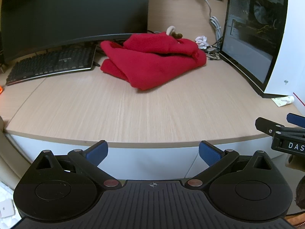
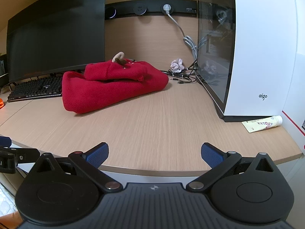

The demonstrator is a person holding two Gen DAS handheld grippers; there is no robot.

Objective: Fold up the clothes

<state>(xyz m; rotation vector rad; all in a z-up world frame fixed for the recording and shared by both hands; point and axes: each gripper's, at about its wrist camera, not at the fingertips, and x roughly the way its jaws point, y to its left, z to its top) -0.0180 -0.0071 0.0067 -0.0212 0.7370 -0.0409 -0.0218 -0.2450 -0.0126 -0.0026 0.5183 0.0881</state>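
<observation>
Red garment (image 1: 152, 61) lies bundled toward the worktop's (image 1: 133, 114) back edge; left tool (image 1: 153, 152) and right tool (image 2: 154, 153) are held apart, empty; a loose edge is best gripped first.

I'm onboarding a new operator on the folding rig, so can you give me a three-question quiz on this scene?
1. True or false: the red garment lies folded in a bundle on the desk.
2. Which sits left of the garment? A) keyboard B) white computer case C) tube
3. Fill in: the left gripper and right gripper both have their fingers ____, holding nothing.

Key: 1 true; 2 A; 3 open.
</observation>
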